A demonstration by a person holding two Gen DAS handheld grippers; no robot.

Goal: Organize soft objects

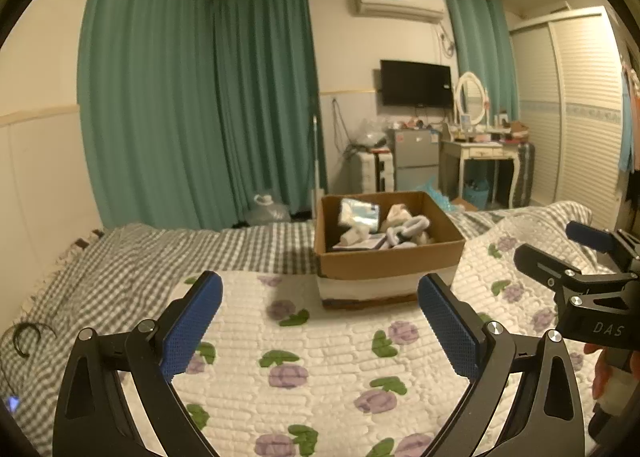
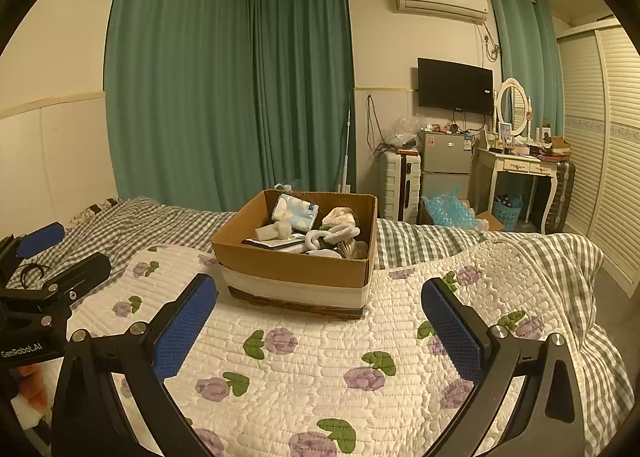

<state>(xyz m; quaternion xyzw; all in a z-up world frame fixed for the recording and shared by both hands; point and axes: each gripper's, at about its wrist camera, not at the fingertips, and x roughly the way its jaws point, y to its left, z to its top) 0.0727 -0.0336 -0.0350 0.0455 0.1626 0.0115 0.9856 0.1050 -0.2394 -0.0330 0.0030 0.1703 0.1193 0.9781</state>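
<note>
A cardboard box (image 1: 384, 263) stands on the bed's floral quilt (image 1: 320, 357), holding several soft items: white socks (image 1: 408, 231), a light blue folded cloth (image 1: 362, 213) and cream pieces. The box (image 2: 296, 269) also shows in the right wrist view, with the socks (image 2: 334, 237) and cloth (image 2: 296, 211) inside. My left gripper (image 1: 320, 321) is open and empty, held above the quilt short of the box. My right gripper (image 2: 320, 325) is open and empty, likewise short of the box. Each gripper shows at the other view's edge, the right one (image 1: 576, 253) and the left one (image 2: 60, 253).
A grey checked blanket (image 1: 140, 261) covers the bed's far side. A black hair tie (image 1: 26, 337) lies on it at left. Green curtains (image 1: 192, 105), a suitcase (image 2: 400, 185), small fridge (image 2: 446, 161), dressing table (image 2: 520, 173) and wardrobe (image 2: 608, 145) stand beyond the bed.
</note>
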